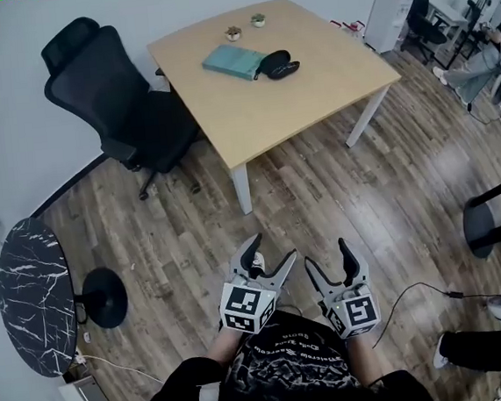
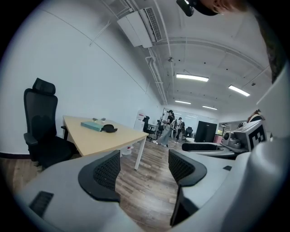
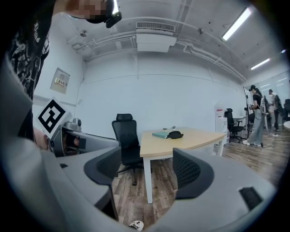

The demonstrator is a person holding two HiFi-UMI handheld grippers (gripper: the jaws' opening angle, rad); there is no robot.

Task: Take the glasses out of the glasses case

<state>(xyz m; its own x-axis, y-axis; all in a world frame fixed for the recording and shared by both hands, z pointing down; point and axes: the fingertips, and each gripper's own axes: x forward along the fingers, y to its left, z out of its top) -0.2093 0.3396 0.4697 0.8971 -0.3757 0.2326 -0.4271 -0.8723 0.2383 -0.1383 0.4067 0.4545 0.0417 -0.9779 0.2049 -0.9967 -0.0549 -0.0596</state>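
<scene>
Left gripper (image 2: 144, 170): jaws apart, ribbed black pads facing each other, only wood-plank floor (image 2: 145, 190) visible through the gap. Right gripper (image 3: 147, 170): jaws likewise apart, nothing clamped, floor and a white table leg (image 3: 147, 181) showing between the pads. Both held low and close to the body at bottom centre of the head view, side by side, marker cubes up, tips aimed toward the table. Dark printed shirt (image 1: 289, 368) directly below them at the frame's lower edge. Glasses case (image 1: 277, 64): black, lying on the far part of the light wooden table (image 1: 311, 101) in the upper middle of the head view, well apart from both grippers; too small to tell whether open or shut, or to make out its contents. Teal flat book or box (image 1: 233, 62) just left of the case, touching or nearly so. Two small pots (image 1: 245, 26) near the table's far edge. Black office chair (image 1: 108, 94) at upper left, beside the table. Round black marble-patterned side table (image 1: 35, 295) at lower left. Black cable (image 1: 418, 289) across the floor at lower right.
</scene>
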